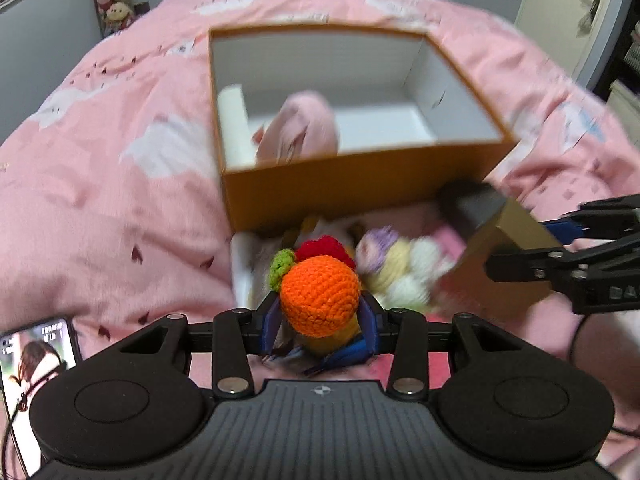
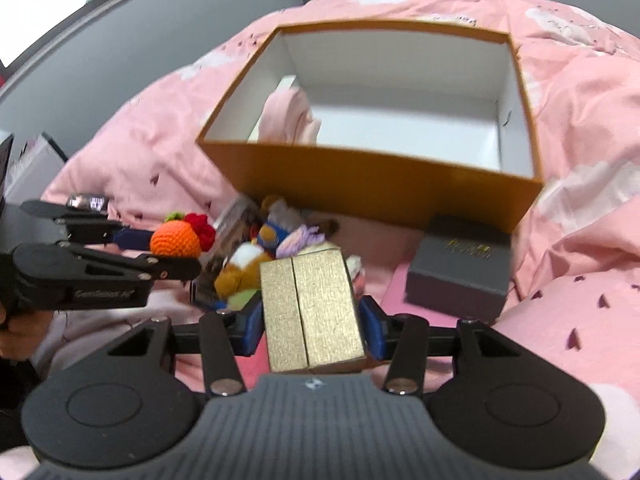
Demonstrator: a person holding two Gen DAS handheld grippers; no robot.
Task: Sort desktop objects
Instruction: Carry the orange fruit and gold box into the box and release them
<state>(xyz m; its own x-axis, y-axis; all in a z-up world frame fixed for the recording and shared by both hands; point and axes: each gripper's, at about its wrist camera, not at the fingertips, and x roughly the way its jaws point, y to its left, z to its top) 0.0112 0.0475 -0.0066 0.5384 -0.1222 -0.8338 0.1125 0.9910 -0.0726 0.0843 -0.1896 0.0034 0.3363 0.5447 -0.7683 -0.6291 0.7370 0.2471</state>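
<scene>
Holding two items, one per claw (image 1: 320,320).

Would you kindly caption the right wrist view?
Right gripper clamps a gold box before the open orange box.

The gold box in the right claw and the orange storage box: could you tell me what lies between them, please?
In the right wrist view, small crochet toys lie between the gold box and the orange storage box.

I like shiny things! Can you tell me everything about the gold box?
The gold box is a small rectangular carton with a glittery, textured gold surface and a seam down the middle of its top. The right tongs pinch its two sides with blue pads, holding it above the pink bedspread, in front of the big orange box.
</scene>
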